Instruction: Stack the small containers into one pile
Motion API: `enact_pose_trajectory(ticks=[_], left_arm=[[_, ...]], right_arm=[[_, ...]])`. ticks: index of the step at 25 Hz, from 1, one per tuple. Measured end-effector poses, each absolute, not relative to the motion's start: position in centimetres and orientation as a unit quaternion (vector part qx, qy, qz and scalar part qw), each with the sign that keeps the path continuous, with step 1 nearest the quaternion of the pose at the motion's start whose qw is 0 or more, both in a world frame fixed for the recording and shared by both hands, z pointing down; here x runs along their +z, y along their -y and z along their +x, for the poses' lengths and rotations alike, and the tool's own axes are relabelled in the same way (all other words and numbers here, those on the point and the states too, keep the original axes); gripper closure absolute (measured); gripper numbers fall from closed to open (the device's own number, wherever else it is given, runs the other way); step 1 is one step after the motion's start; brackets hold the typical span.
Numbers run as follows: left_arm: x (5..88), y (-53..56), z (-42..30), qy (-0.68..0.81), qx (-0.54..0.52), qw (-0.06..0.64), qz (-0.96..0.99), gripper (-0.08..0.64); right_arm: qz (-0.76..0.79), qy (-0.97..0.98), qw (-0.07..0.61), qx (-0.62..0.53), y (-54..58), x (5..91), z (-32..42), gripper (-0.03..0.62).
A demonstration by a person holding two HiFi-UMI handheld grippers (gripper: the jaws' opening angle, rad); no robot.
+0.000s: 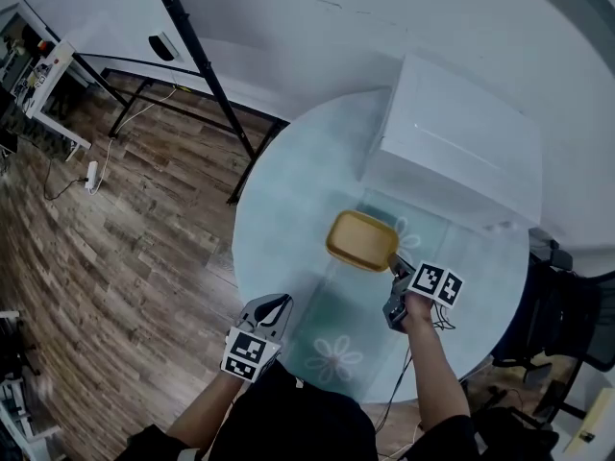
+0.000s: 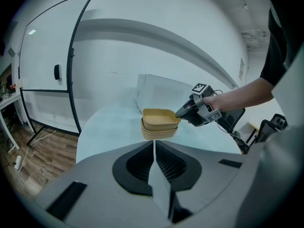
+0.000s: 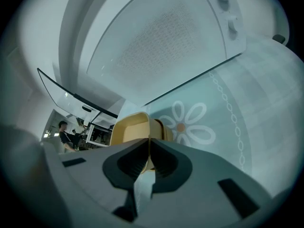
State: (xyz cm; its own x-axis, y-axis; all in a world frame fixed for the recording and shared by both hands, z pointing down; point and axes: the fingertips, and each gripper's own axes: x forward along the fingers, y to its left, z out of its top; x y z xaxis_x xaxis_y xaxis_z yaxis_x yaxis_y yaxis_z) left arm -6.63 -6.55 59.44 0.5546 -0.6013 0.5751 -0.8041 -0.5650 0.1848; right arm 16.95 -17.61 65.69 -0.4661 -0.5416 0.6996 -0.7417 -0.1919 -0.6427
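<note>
Two small yellow containers (image 2: 160, 119) sit nested as one pile near the middle of the round table; the head view shows only the top one (image 1: 361, 240). My right gripper (image 1: 395, 268) is shut on the near rim of the top container (image 3: 132, 127), its jaws pinching the wall; from the left gripper view it (image 2: 182, 113) reaches in from the right. My left gripper (image 1: 273, 308) hovers at the table's front-left edge, well short of the pile. Its jaws are shut with nothing between them (image 2: 154, 144). I cannot tell whether the pile rests on the glass.
A white boxy appliance (image 1: 452, 137) with knobs (image 3: 228, 14) stands at the back of the glass table (image 1: 288, 209), just behind the pile. Flower prints (image 1: 336, 358) mark the tabletop. A black stand (image 1: 192, 51) rises left of the table, and a dark chair (image 1: 567, 315) is at the right.
</note>
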Motion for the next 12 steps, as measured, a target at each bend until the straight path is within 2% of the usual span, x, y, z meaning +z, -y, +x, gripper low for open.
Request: enact_pose_trajectory(ticks=[12], left_arm=[[59.9,7.5,-5.8,0.407,0.231,0.222,0.855,0.537]], right_arm=[[0.503,0.620,0.110,0.592,17.7,67.4,16.9,0.558]])
